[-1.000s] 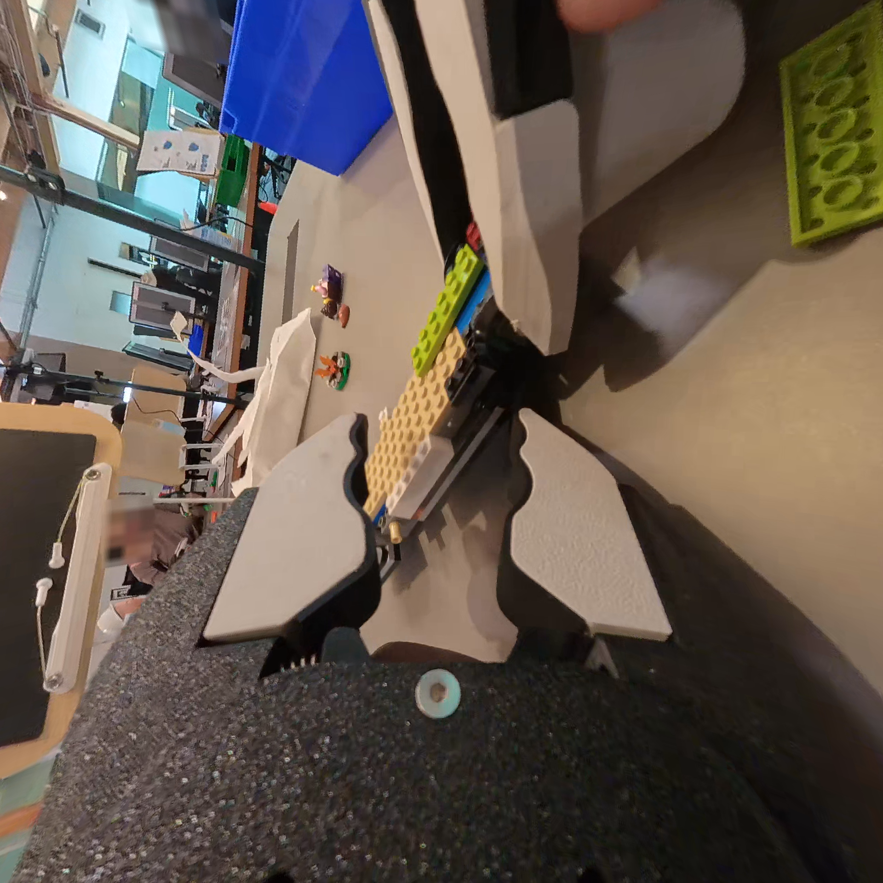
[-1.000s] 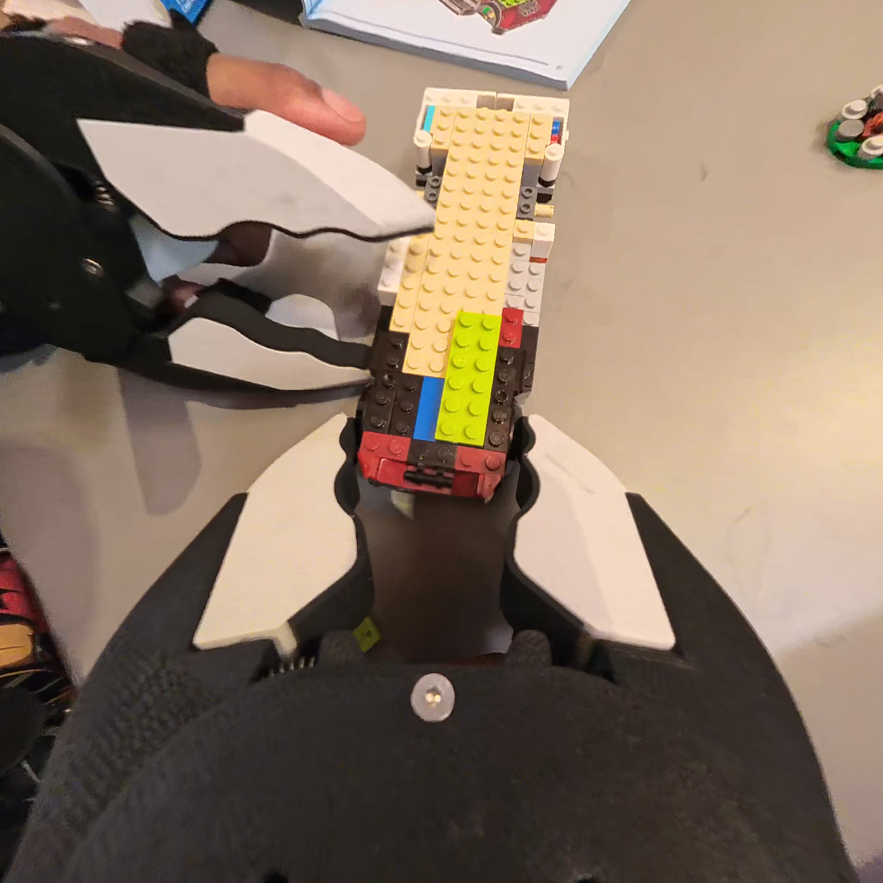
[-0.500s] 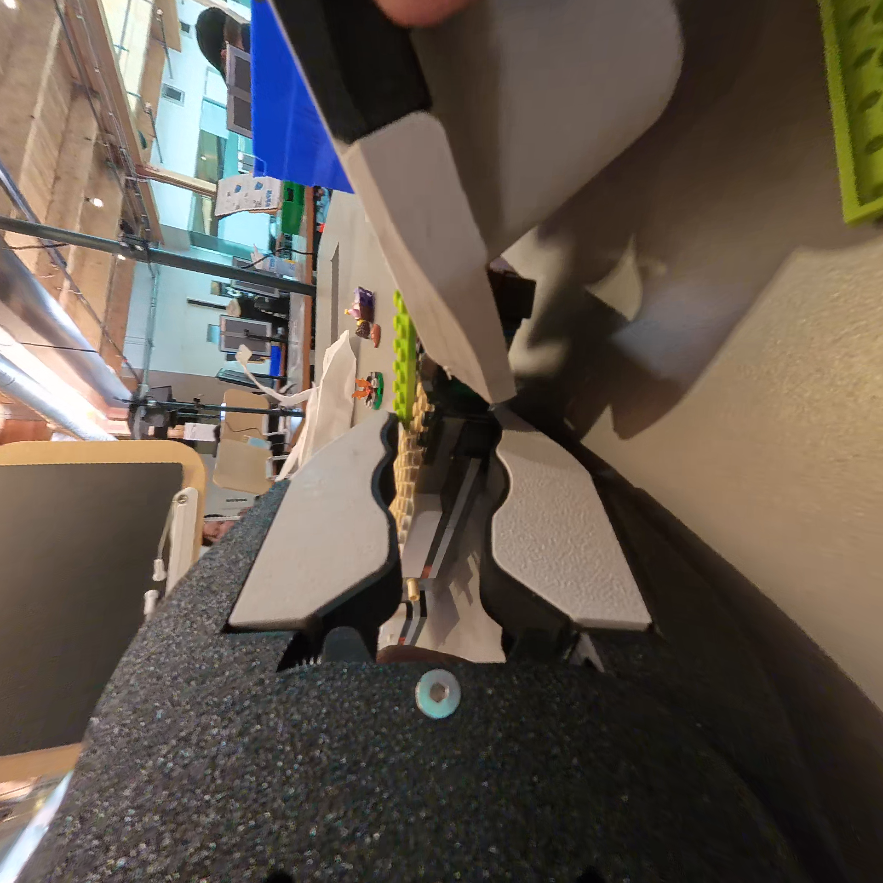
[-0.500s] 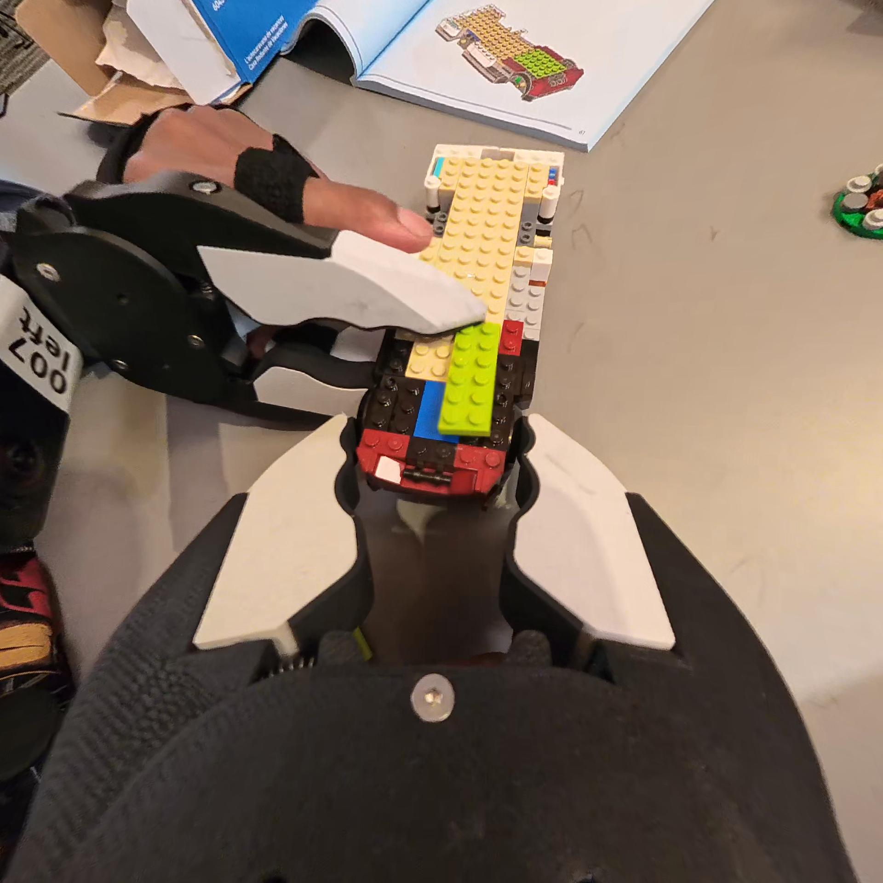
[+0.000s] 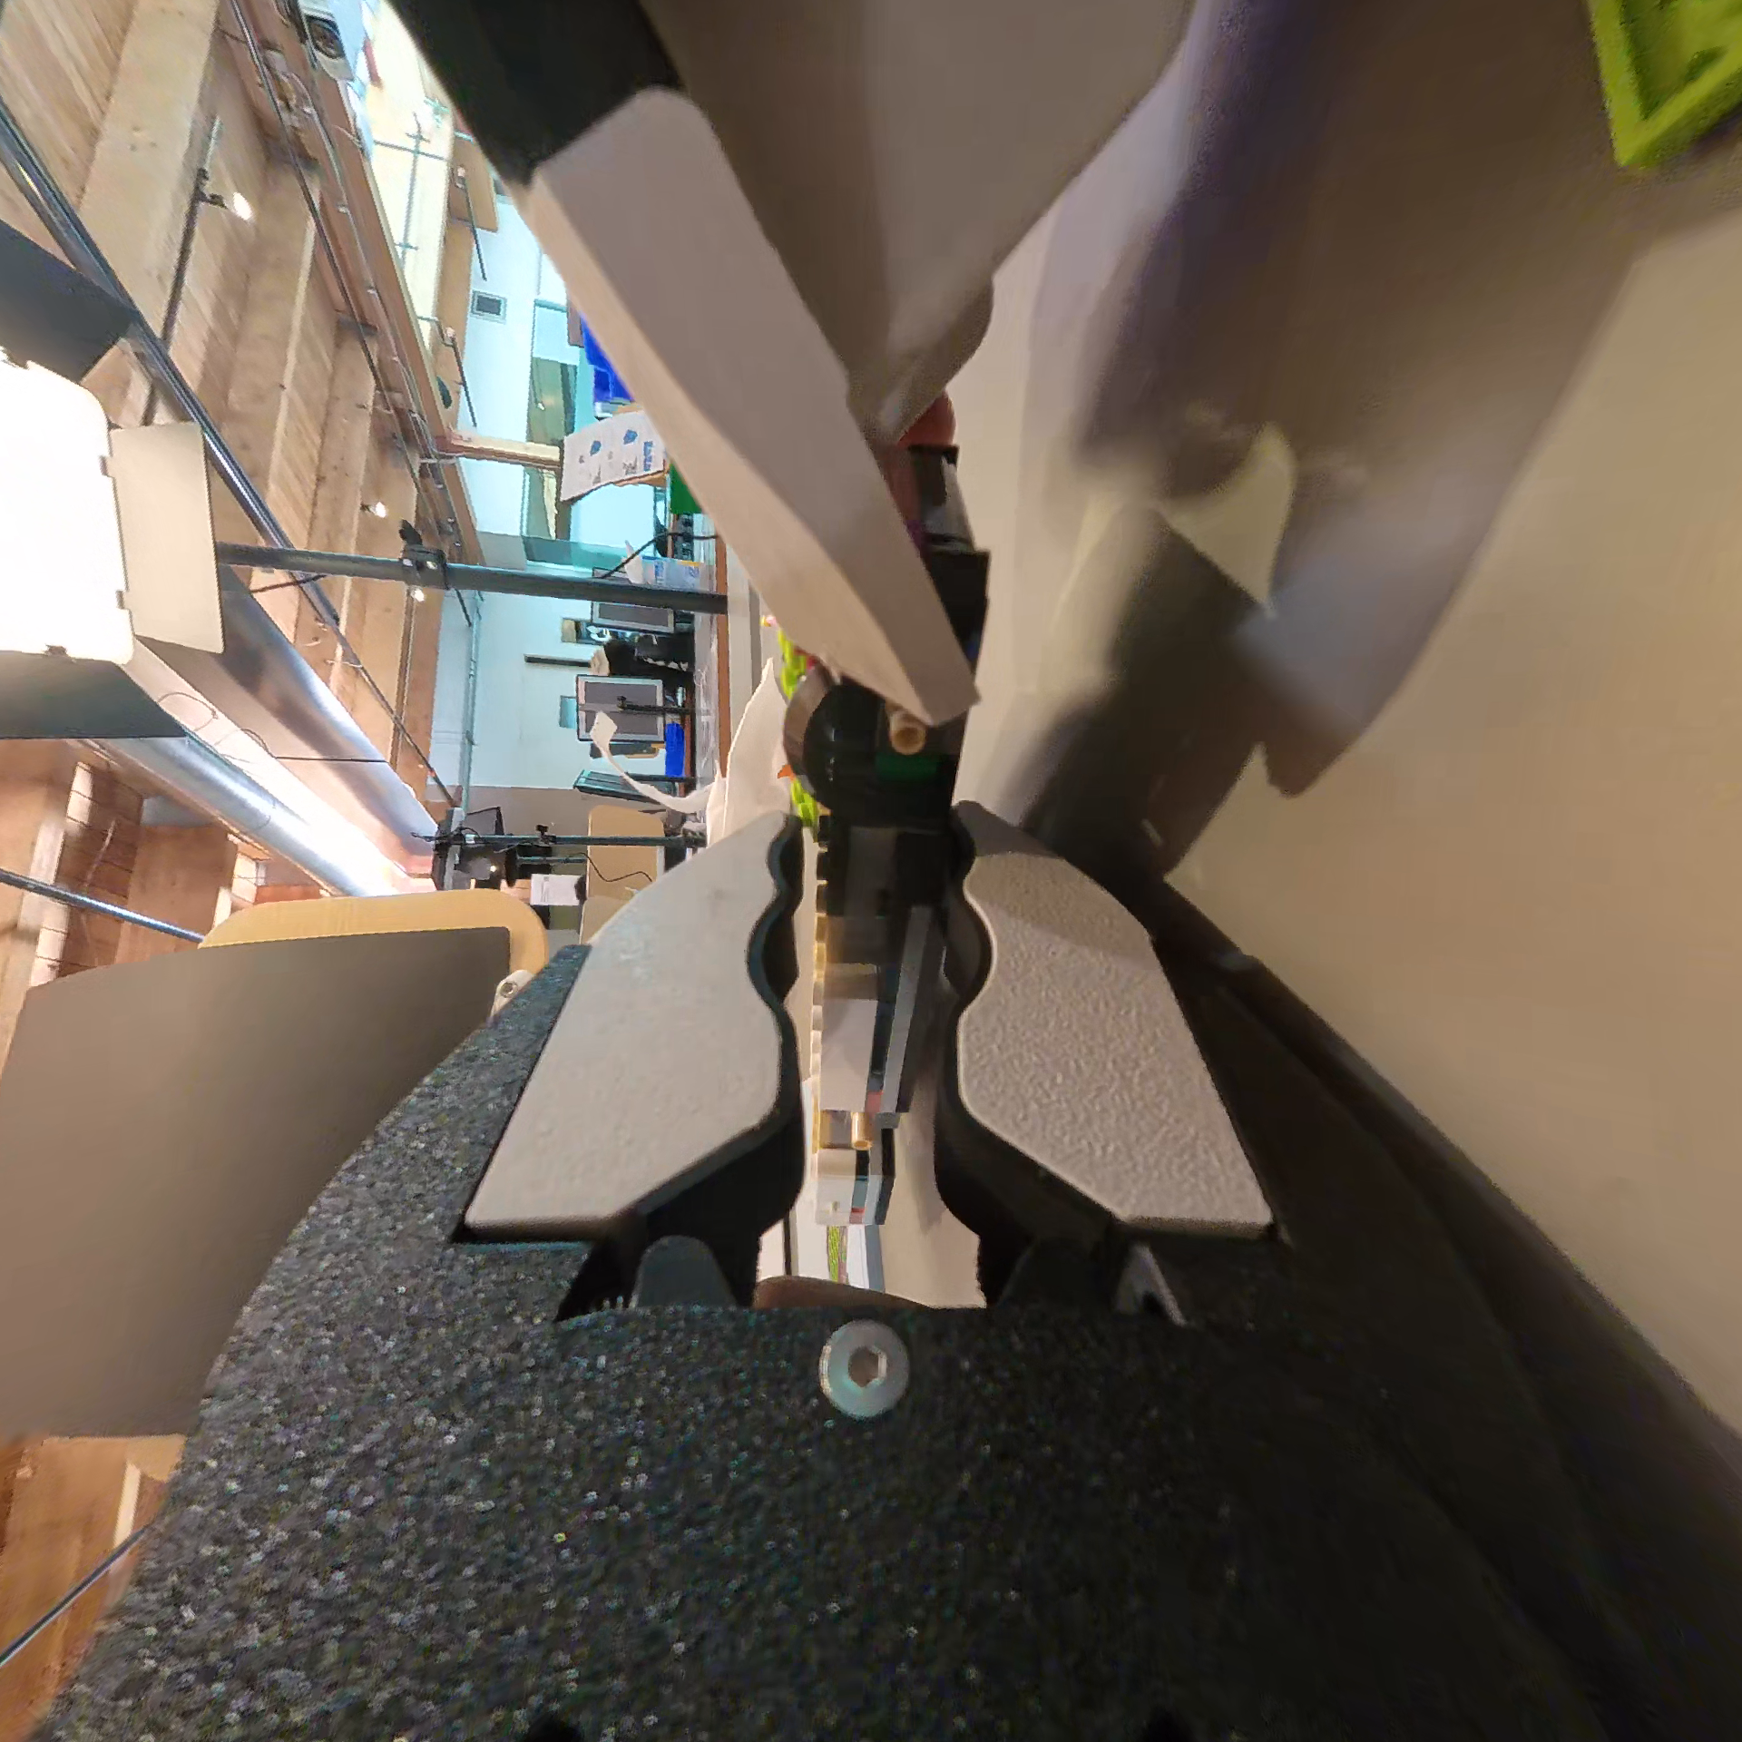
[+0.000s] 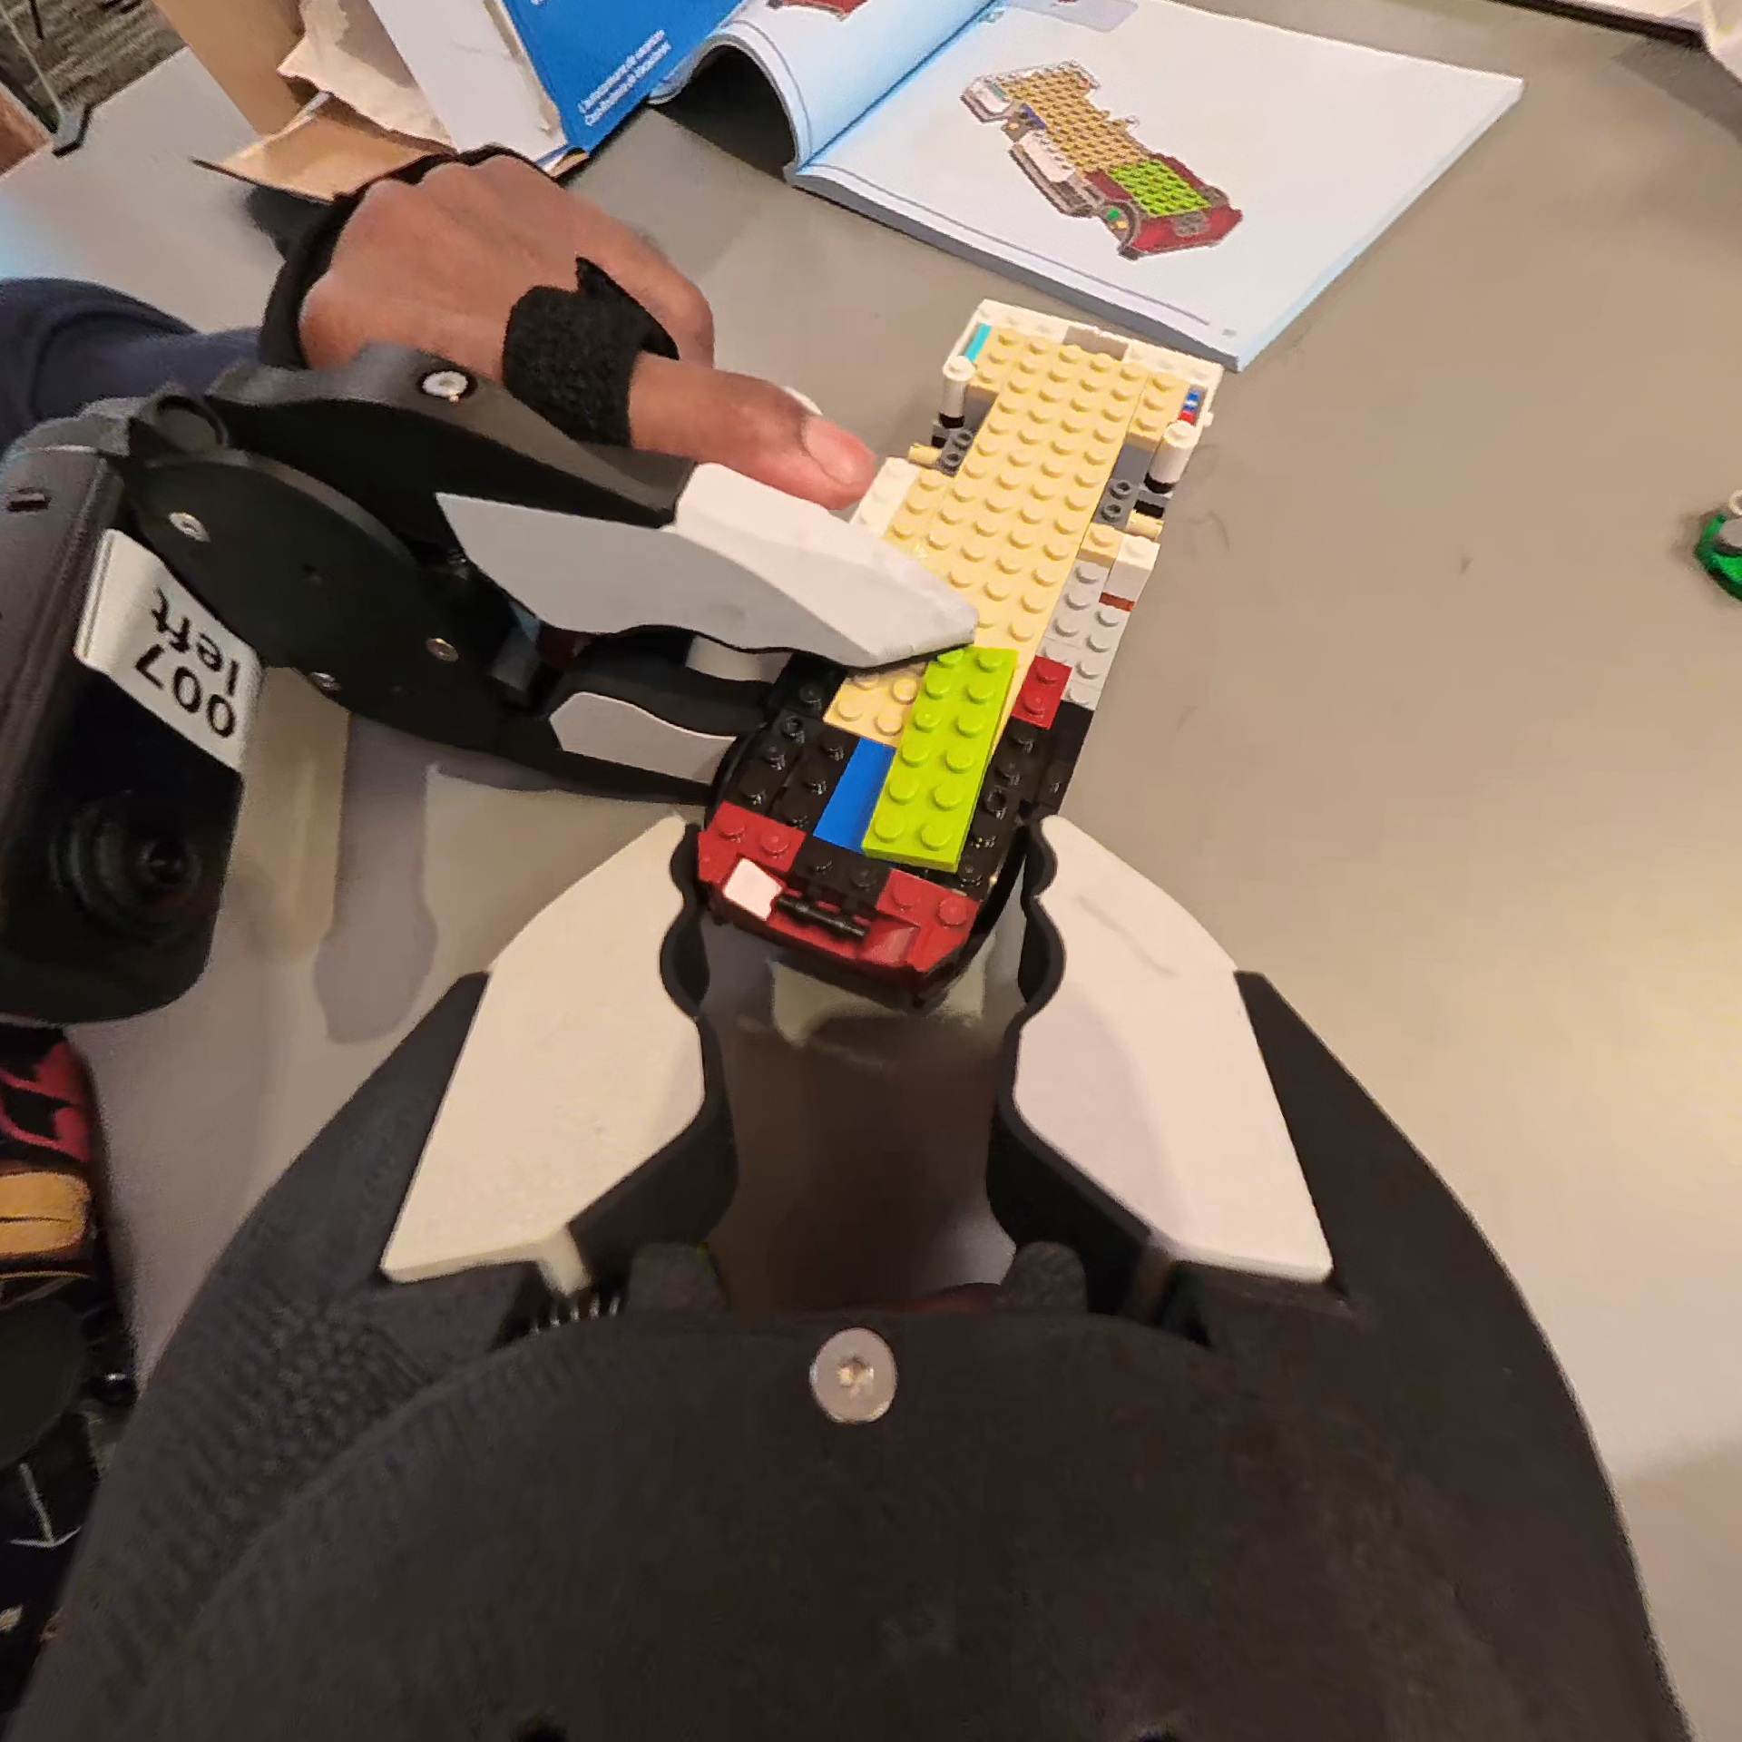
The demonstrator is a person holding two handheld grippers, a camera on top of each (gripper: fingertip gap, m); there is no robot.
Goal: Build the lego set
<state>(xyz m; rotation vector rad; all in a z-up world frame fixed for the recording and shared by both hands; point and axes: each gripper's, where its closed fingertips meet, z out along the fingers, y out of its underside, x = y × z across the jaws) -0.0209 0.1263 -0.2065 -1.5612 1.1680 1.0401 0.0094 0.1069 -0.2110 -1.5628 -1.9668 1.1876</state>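
A long brick car model (image 6: 1027, 509) with tan plates, a lime plate (image 6: 943, 754) and a dark red front end is over the grey table (image 6: 1414, 848). My right gripper (image 6: 858, 848) is shut on the red front end, one pad on each side. My left gripper (image 6: 848, 693) comes in from the left. Its upper finger (image 6: 754, 584) lies on the tan plates and its lower finger (image 6: 641, 735) is under the model's edge. In the left wrist view my left gripper (image 5: 875, 829) is shut on the model (image 5: 862, 1018), seen edge-on, with the right gripper's finger (image 5: 801, 471) just ahead.
An open instruction booklet (image 6: 1131, 160) and torn brown packaging (image 6: 283, 123) lie at the far side. A small green piece (image 6: 1720, 566) sits at the right edge. A lime baseplate (image 5: 1668, 85) and a white paper bag (image 5: 745, 754) are on the table. A person's hand (image 6: 490, 283) holds the left gripper. My two grippers' fingertips are within a few centimetres of each other.
My left gripper moved in from the side over the model and closed on it from above and below. My right gripper kept its hold on the red end.
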